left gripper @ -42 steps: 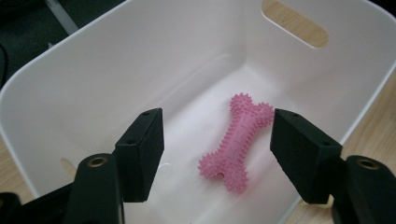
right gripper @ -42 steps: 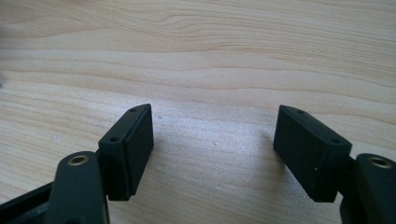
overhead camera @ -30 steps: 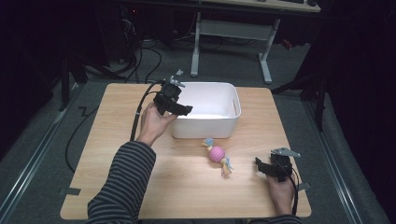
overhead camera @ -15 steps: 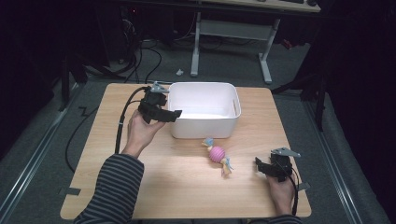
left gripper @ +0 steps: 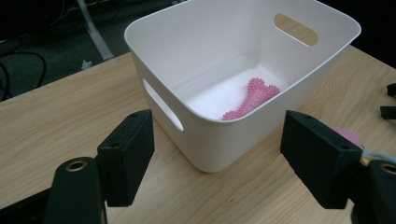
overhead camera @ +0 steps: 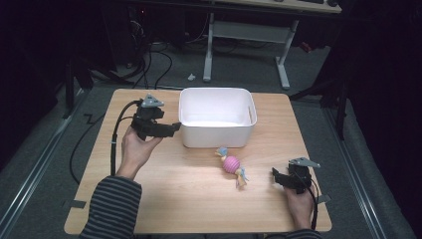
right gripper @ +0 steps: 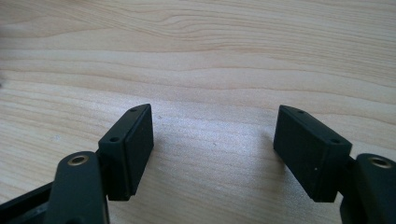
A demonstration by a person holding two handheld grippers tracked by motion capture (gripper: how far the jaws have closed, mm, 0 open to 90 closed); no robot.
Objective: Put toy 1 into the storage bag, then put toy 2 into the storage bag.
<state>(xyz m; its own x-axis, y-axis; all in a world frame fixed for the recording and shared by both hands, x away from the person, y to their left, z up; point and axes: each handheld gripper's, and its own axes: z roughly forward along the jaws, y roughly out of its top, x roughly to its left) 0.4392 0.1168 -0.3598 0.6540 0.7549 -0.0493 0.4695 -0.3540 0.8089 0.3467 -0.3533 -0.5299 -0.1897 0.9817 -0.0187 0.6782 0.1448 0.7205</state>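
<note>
A white bin (overhead camera: pixel 217 135) stands at the back middle of the wooden table (overhead camera: pixel 164 199). Inside it lies a pink spiky toy (left gripper: pixel 254 95). A pink ball toy with a knotted rope (overhead camera: pixel 232 165) rests on the table in front of the bin, also seen as the pink ball (left gripper: pixel 349 136). My left gripper (overhead camera: pixel 172 128) hovers just left of the bin and points at its wall; its jaws have just been opening, and my left gripper (left gripper: pixel 217 125) is open and holds nothing. My right gripper (overhead camera: pixel 275 177) sits low at the front right, and the right gripper (right gripper: pixel 212 119) is open over bare wood.
The bin has cut-out handles (left gripper: pixel 161 109) on its short sides. A cable (overhead camera: pixel 115 137) trails from the left gripper off the table's left edge. Desk legs (overhead camera: pixel 283 64) and cables lie on the floor behind. The right gripper's jaw tips (left gripper: pixel 390 100) show beyond the bin.
My left hand has moved left, from over the bin's left rim to a spot beside the bin. The right hand and the ball toy have stayed put.
</note>
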